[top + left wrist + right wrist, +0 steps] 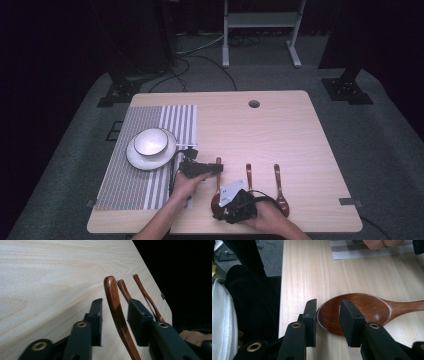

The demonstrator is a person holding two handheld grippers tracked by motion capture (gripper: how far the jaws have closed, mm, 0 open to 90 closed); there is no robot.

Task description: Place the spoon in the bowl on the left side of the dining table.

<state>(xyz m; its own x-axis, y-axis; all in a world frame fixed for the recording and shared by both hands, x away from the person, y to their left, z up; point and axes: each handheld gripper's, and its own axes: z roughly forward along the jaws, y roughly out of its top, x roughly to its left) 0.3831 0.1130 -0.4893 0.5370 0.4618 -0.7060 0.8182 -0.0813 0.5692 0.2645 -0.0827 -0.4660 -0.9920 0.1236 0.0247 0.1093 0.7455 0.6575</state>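
Note:
Three brown wooden spoons lie side by side on the pale wooden table [260,135]. My left gripper [218,169] [116,300] reaches in from the left and straddles the handle tip of the left spoon [218,181] [115,305]; a gap shows on each side of the handle, so it is open. My right gripper [219,207] [328,301] sits at that spoon's bowl [372,307], one pad outside the rim and one inside, shut on it. The middle spoon [248,175] [124,291] and right spoon [278,182] [145,293] lie untouched.
A striped grey placemat [130,185] [362,251] covers the table's left part, with a white bowl [151,141] on a white plate [137,161]. A cable hole [254,104] is at the far side. The table's near edge runs close behind my hands.

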